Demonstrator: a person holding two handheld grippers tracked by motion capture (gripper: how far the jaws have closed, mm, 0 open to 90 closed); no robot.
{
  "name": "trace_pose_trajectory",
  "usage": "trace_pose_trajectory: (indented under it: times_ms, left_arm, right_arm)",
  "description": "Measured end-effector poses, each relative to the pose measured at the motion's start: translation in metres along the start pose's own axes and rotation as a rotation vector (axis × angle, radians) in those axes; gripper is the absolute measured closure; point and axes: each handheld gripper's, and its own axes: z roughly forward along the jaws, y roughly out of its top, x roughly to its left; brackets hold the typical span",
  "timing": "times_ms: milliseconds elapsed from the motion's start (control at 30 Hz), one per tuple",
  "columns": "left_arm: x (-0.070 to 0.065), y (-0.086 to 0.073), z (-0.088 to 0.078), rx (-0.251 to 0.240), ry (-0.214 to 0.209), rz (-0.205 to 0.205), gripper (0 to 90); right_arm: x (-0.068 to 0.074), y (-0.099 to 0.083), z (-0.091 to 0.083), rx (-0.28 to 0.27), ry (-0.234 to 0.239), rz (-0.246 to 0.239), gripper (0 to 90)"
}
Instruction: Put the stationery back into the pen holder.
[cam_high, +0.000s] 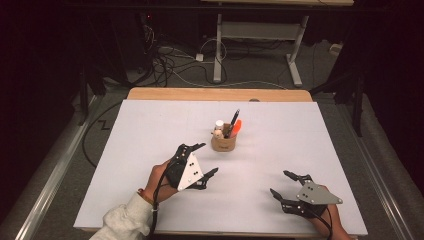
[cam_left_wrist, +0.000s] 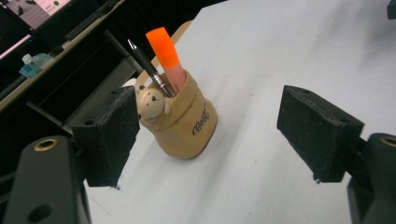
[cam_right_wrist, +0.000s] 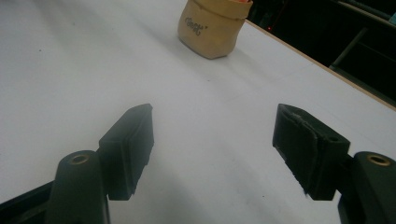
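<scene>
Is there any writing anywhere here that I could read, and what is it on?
Dark script on the tan pen holder: looks like "Bear", too blurred to be sure.
The same script in the right gripper view: too blurred to read.
Monitor at the far edge: lines too small to read.

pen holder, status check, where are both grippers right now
Left gripper open, near the pen holder, not touching. Right gripper open, apart, nothing held. Holder upright; white table bare between.

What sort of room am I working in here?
Probably a lab or workshop set up for recording: a white-topped table, loose cables across the floor behind it, a height-adjustable desk frame beyond, and a pen pot as prop.
</scene>
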Motion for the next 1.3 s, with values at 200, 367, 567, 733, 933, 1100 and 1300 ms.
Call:
trace_pose_trajectory:
  times_ms: [200, 367, 567, 733, 933, 1100, 1300]
  left_arm:
    - [-0.002, -0.010, -0.006, 0.012, 0.005, -0.003, 20.3]
    - [-0.001, -0.019, -0.011, 0.018, 0.006, -0.011, 19.7]
    - [-0.002, -0.030, -0.017, 0.024, 0.010, -0.026, 17.5]
    - [-0.003, -0.039, -0.022, 0.032, 0.013, -0.037, 17.5]
    - [-0.004, -0.053, -0.027, 0.062, 0.013, -0.055, 17.4]
    - [-0.003, -0.066, -0.033, 0.090, 0.017, -0.083, 17.4]
    - [0.000, -0.082, -0.043, 0.132, 0.016, -0.116, 16.9]
  right_arm:
    - [0.000, 0.000, 0.000, 0.002, -0.001, -0.001, 29.9]
    - [0.000, 0.000, 0.000, 0.004, -0.003, -0.003, 29.9]
    - [0.000, 0.000, 0.000, 0.004, -0.005, -0.001, 29.9]
    - [-0.001, 0.000, 0.000, 0.003, -0.009, 0.000, 29.9]
    - [-0.002, 0.000, 0.000, 0.002, -0.011, 0.004, 29.9]
    - [-0.002, 0.000, 0.000, 0.000, -0.014, 0.009, 29.9]
    - [-0.004, -0.001, -0.001, 0.003, -0.018, 0.011, 29.9]
